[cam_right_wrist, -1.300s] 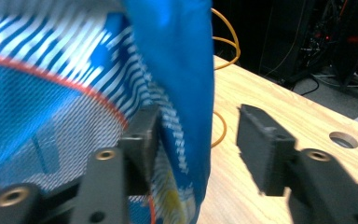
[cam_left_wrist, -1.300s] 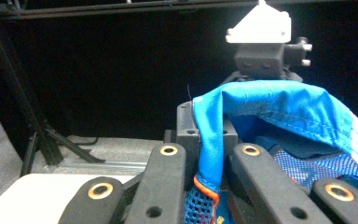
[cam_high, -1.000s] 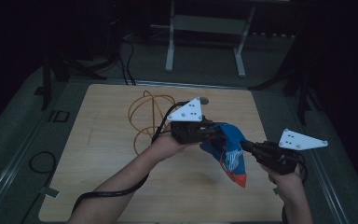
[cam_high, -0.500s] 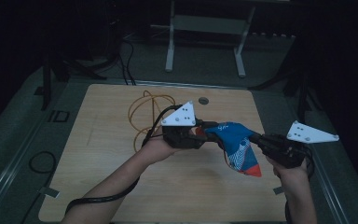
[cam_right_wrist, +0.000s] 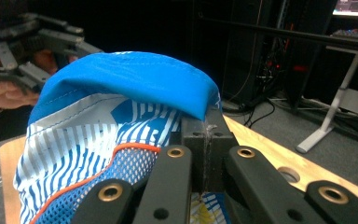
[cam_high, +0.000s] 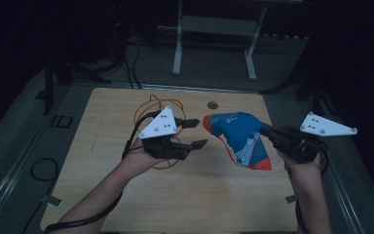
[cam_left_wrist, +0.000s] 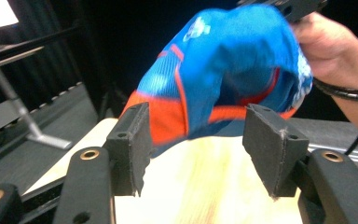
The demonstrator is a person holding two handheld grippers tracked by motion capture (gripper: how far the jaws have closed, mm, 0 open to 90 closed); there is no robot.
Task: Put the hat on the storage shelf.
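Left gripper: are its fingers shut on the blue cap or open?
Open. The left gripper has just been opening its fingers; in its own view they stand apart, and the blue cap hangs beyond them, held by the right gripper.

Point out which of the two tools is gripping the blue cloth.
The right tool, at the picture's right in the high view: its jaws pinch the blue cloth. The left tool gapes open, apart from it.

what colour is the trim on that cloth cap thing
Orange, edging the blue cloth cap; clearest in the left gripper view.
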